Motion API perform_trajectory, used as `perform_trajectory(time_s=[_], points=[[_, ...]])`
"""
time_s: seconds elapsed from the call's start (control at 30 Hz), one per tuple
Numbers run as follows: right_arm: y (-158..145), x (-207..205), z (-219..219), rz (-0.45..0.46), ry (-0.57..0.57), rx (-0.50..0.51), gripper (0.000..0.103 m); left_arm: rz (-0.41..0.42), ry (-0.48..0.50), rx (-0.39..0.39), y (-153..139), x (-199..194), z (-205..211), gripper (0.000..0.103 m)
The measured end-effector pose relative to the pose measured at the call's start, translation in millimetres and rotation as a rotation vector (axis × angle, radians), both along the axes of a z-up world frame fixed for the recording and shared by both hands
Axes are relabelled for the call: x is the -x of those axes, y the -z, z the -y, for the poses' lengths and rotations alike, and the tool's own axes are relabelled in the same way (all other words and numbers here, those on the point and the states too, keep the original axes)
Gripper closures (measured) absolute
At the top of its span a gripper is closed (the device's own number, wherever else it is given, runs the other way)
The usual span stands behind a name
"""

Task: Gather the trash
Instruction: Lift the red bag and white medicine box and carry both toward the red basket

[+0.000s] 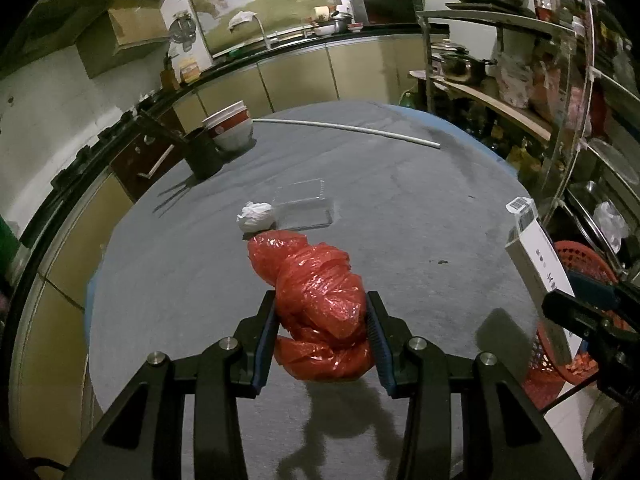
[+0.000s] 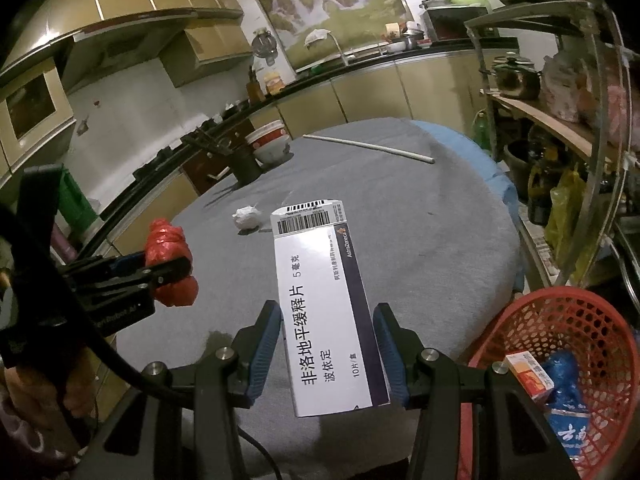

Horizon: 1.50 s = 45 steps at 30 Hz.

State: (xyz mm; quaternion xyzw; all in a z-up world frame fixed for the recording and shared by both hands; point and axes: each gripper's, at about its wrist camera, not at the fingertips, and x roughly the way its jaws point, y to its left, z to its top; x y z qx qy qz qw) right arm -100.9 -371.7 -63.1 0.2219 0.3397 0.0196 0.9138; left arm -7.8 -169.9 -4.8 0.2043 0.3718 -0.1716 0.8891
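My left gripper (image 1: 320,312) is shut on a crumpled red plastic bag (image 1: 316,288), held just above the grey table (image 1: 420,220), with its shadow beneath. Beyond it lie a white paper ball (image 1: 256,216) and a clear plastic box (image 1: 304,208). My right gripper (image 2: 328,320) is shut on a long white medicine box (image 2: 324,312) with a barcode, raised over the table's near edge. A red mesh basket (image 2: 560,320) stands low at the right and holds a small carton and a blue bag. The left gripper (image 2: 168,268) with the red bag (image 2: 168,240) shows at the left.
At the table's far side lie a thin white rod (image 1: 348,130), a stack of bowls (image 1: 232,128) and a dark holder (image 1: 204,156). A metal shelf rack (image 1: 560,120) crowded with pots and bags stands at the right. Kitchen counters run behind.
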Motion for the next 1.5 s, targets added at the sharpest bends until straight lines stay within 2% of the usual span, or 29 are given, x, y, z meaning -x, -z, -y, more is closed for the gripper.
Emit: perform_trajectory(time_s=[1.5], points=[[10, 77, 58, 0.02, 0.159, -0.041, 0.052, 0.047, 0.214, -0.08, -1, 59, 85, 0.059]])
